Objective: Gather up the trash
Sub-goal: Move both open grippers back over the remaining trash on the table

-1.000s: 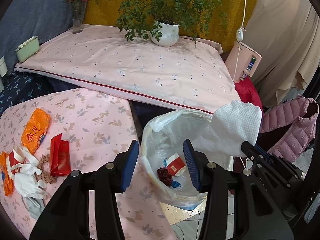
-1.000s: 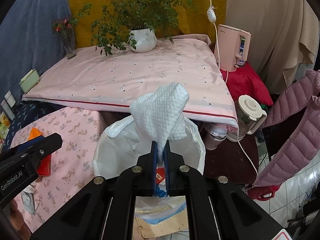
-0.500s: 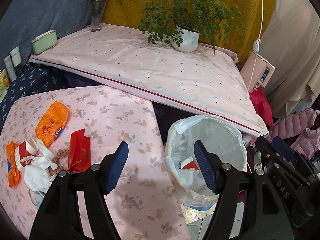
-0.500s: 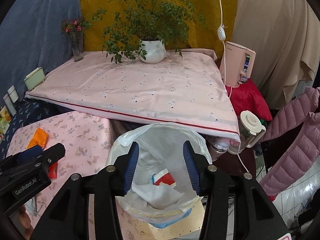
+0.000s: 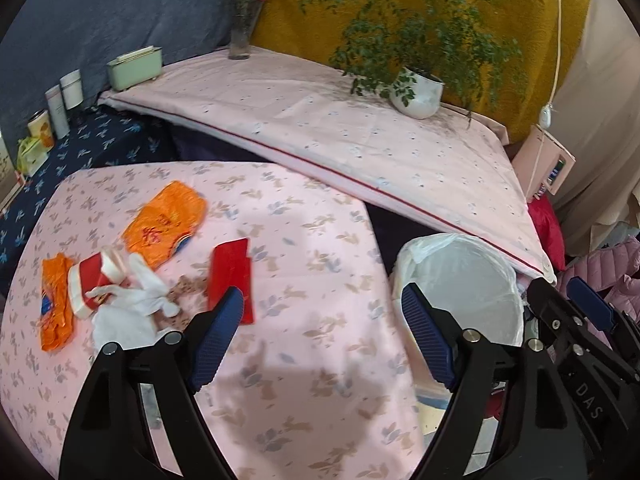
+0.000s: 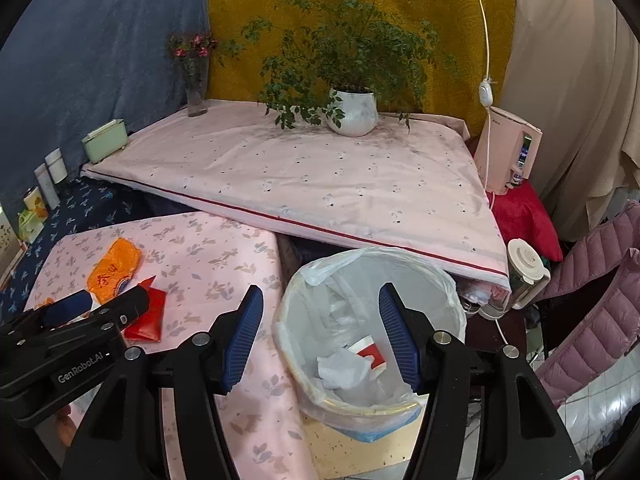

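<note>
A bin lined with a clear bag (image 6: 448,300) stands beside the low pink table (image 5: 320,380); it also shows in the left wrist view (image 5: 460,280). Inside lie a white tissue (image 6: 344,368) and a red-and-white wrapper (image 6: 370,354). On the table lie an orange packet (image 5: 164,224), a red envelope (image 5: 230,276), a second orange wrapper (image 5: 56,312), a red-and-white wrapper (image 5: 90,280) and crumpled white tissue (image 5: 128,312). My left gripper (image 5: 322,340) is open and empty above the table's right part. My right gripper (image 6: 322,336) is open and empty over the bin.
A larger pink-covered table (image 6: 304,176) behind holds a potted plant (image 6: 352,112), a flower vase (image 6: 196,92) and a green box (image 6: 105,140). A pink appliance (image 6: 508,152), a blender jar (image 6: 524,276) and a pink jacket (image 6: 592,300) stand to the right.
My right gripper opened and dropped the white tissue into the bin. My left gripper swung left from over the bin towards the trash on the table.
</note>
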